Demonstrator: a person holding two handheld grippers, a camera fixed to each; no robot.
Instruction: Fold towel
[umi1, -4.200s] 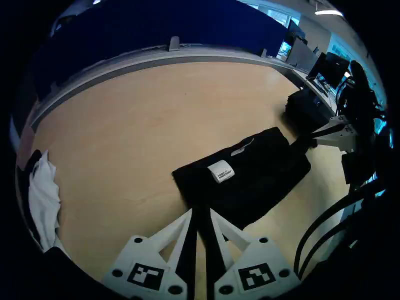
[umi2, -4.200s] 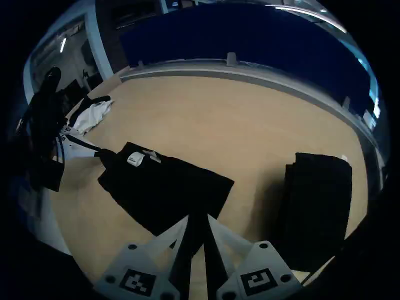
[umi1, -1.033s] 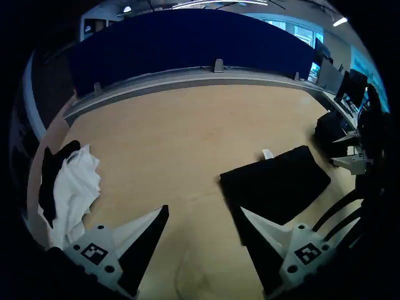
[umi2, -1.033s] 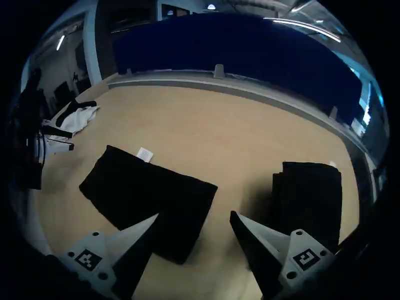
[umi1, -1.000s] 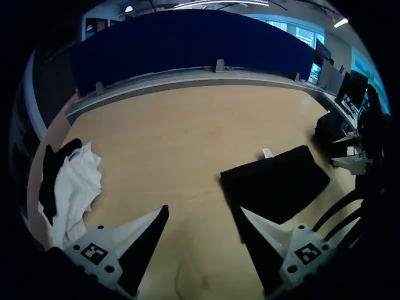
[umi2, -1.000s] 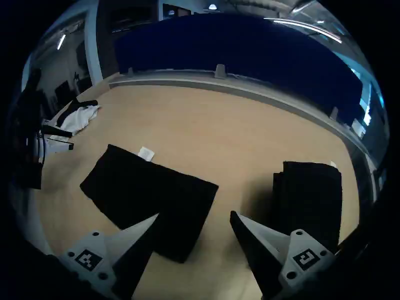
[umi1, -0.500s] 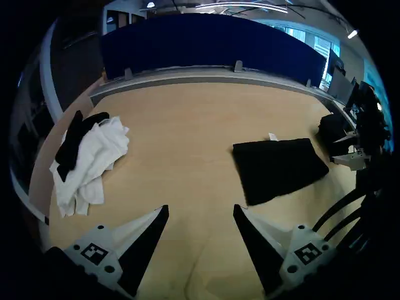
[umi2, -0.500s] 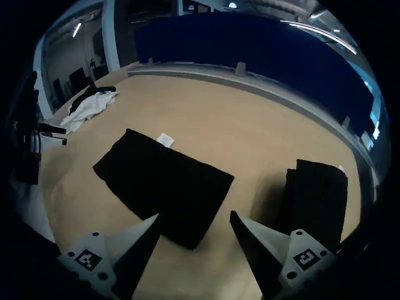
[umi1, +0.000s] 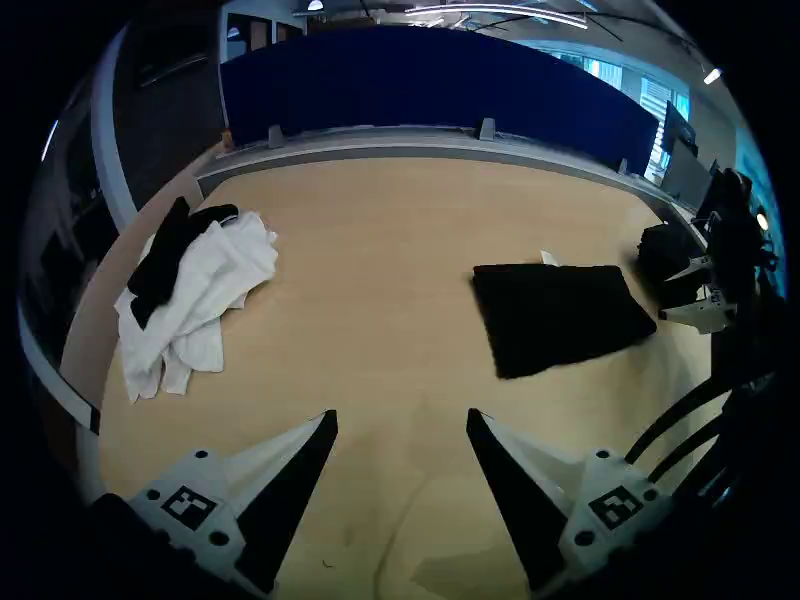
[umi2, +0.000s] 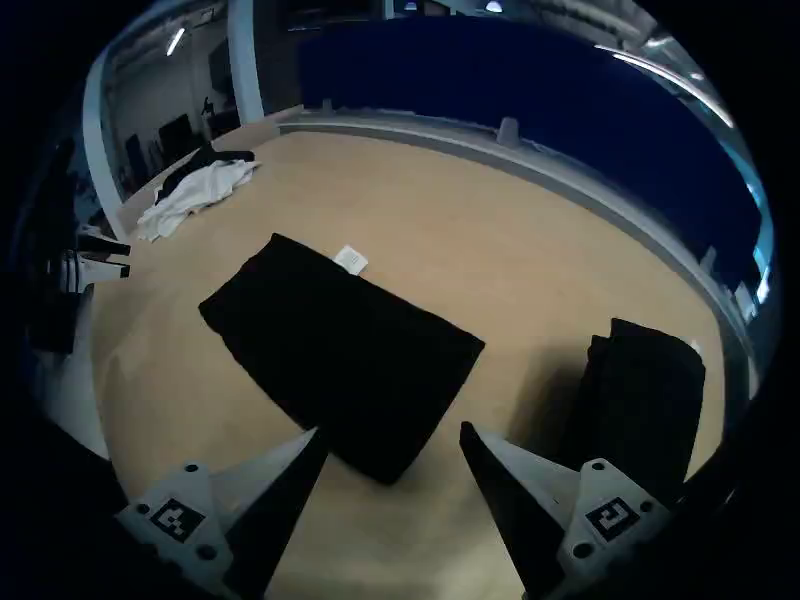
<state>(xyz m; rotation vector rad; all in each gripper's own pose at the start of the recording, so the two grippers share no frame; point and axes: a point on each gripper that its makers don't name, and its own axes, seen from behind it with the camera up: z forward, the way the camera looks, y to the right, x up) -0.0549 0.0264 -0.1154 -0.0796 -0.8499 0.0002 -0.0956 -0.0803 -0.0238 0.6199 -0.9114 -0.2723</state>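
While it hung above a light wooden table (umi1: 380, 230), the left gripper (umi1: 398, 416) had its two white fingers spread wide, holding nothing. From the left gripper view, the folded black towel (umi1: 560, 315) lay flat on the table, ahead and to the right, with a small white tag (umi1: 548, 258) poking out at its far edge. A loose pile of white and black cloth (umi1: 195, 290) sat well apart on the left. A blue partition (umi1: 430, 80) ran along the table's far side. The right gripper (umi1: 700, 300) appeared at the far right edge, just beyond the towel.

From the right gripper view, the right gripper (umi2: 390, 430) was likewise spread wide and empty, its fingertips over the towel's (umi2: 340, 345) near corner. A stack of dark folded towels (umi2: 645, 400) lay to the right, and the left gripper (umi2: 95, 255) showed at the left edge.
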